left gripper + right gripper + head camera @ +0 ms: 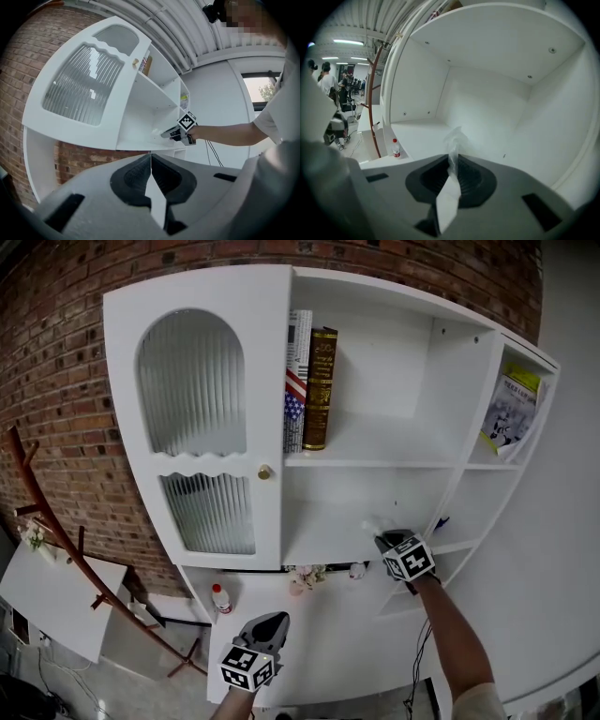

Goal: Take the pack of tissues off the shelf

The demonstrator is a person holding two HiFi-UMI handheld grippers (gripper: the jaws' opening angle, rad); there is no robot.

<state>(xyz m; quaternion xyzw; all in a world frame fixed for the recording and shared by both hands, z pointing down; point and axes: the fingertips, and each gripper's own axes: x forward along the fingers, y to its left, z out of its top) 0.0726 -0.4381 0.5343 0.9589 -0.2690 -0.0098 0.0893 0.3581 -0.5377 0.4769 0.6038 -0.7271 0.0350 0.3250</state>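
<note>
Evidently the right tongs [451, 165] are clamped on the crinkled film edge of the pack of tissues [453, 137], probably because that thin flap is the easiest part to pinch; the pack hangs at the mouth of the shelf [323, 542] compartment; the left tongs [151, 174], pressed together and empty, hang low, out of the way.

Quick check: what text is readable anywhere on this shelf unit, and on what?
Nothing can be read.
Spine of the brown book: gold lettering, too small.
Cover of the stars-and-stripes book: print blurred.
Cover of the booklet, far right compartment: print too small.
Label of the red-capped bottle: unreadable.
Wrapper of the pack of tissues in the right tongs: no print visible.
</note>
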